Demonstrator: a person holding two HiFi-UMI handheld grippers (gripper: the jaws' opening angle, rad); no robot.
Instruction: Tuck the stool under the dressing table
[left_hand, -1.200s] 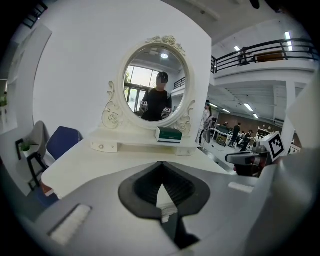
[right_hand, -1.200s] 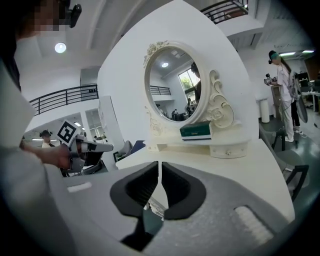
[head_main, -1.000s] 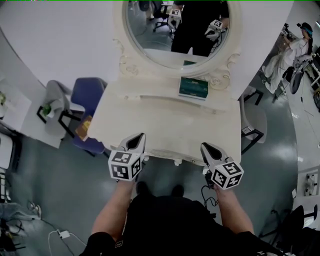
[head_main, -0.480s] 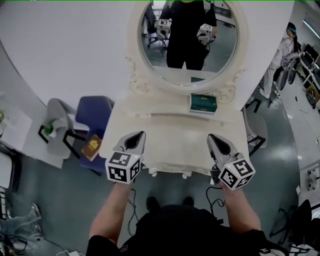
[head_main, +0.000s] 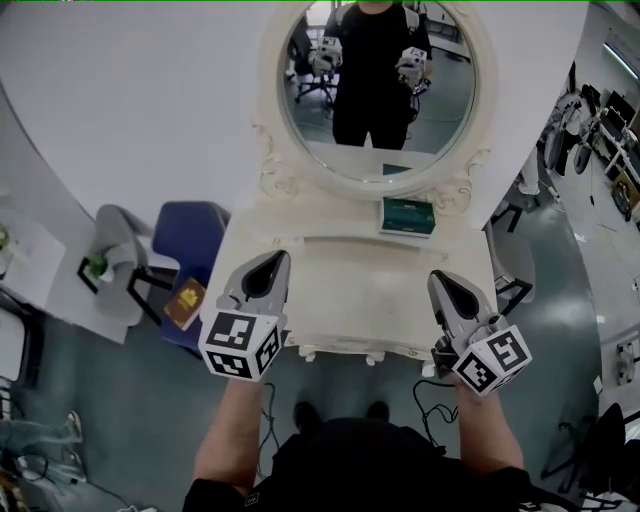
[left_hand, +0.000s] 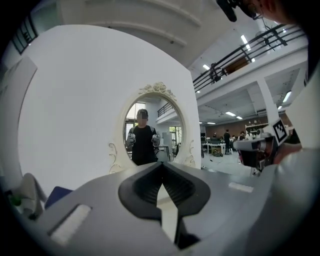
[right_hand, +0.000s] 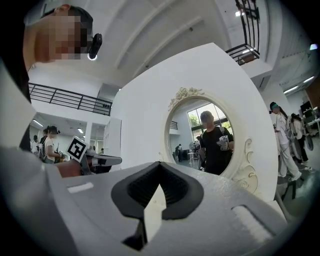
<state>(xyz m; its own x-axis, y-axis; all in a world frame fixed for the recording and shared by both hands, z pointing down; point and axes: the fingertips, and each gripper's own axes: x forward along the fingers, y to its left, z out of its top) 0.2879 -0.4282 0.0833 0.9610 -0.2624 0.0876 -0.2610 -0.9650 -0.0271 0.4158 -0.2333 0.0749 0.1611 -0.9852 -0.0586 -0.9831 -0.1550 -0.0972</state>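
Stool nowhere in view, likely already tucked beneath cream carved dressing table (head_main: 350, 290). Left gripper (head_main: 270, 265) and right gripper (head_main: 442, 283) hover over its front edge, jaws together, empty. Task looks done.

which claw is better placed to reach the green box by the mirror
Right, probably. The green box lies right of centre on the dressing table, just ahead of the right claw; the left claw is farther across. Both are shut and empty.
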